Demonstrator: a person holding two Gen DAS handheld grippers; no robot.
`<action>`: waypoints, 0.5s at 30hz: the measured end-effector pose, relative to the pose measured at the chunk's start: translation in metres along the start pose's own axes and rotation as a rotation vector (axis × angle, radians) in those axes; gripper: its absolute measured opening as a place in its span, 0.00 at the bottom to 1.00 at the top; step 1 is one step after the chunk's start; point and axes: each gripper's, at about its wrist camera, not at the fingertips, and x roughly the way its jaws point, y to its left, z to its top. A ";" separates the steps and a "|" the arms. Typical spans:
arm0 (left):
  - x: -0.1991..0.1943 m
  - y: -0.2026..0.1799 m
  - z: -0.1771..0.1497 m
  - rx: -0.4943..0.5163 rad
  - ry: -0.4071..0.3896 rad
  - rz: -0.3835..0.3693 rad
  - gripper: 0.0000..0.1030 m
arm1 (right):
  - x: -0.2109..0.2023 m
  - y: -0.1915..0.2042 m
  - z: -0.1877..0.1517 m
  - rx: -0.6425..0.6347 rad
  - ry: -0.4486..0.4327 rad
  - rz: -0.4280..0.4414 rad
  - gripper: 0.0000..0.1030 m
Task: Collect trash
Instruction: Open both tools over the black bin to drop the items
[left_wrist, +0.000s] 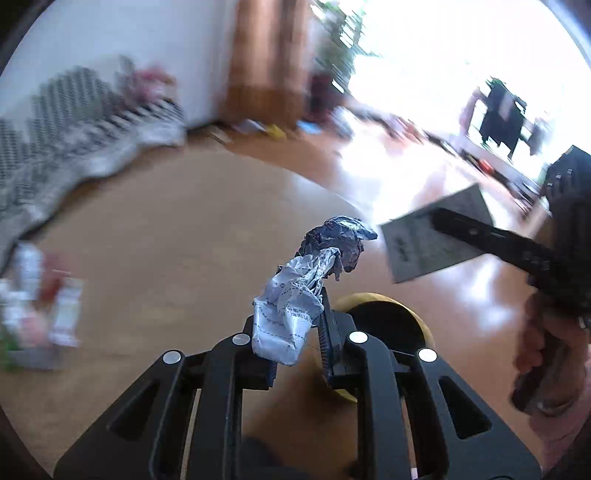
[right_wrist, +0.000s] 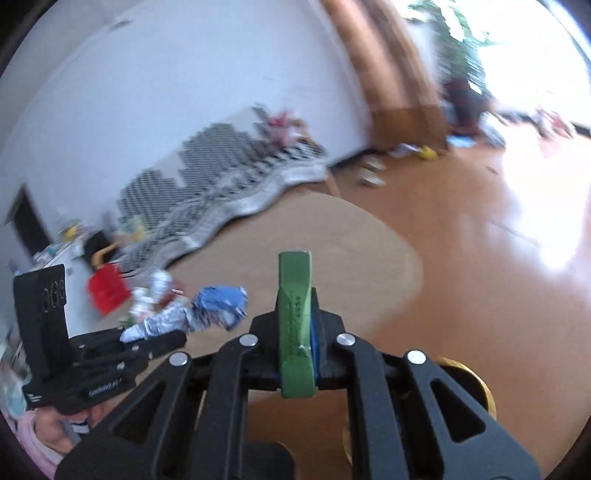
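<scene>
Crumpled wrapper (left_wrist: 295, 306) held in closed left gripper (left_wrist: 295, 343), long axis running out past fingertips; flat green packet (right_wrist: 295, 328) pinched edge-on in right gripper (right_wrist: 297, 339); yellow-rimmed bin (left_wrist: 384, 321) directly beneath both, over floor (left_wrist: 166, 240).

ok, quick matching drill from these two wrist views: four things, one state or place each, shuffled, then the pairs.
Things:
1. crumpled wrapper
2. flat green packet
3. round yellow-rimmed bin
4. patterned blanket

States:
A. on the floor along the white wall
B. clamped in the right gripper
C. below the grippers, dark inside
D. clamped in the left gripper

Pairs: 1-D, 2-B, 3-C, 4-A
</scene>
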 end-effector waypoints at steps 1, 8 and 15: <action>0.027 -0.020 -0.003 0.006 0.060 -0.034 0.17 | -0.001 -0.026 -0.011 0.037 0.020 -0.036 0.11; 0.145 -0.093 -0.053 0.045 0.303 -0.082 0.17 | 0.005 -0.144 -0.086 0.254 0.165 -0.173 0.11; 0.174 -0.080 -0.056 -0.043 0.380 -0.112 0.17 | 0.017 -0.177 -0.122 0.327 0.249 -0.185 0.11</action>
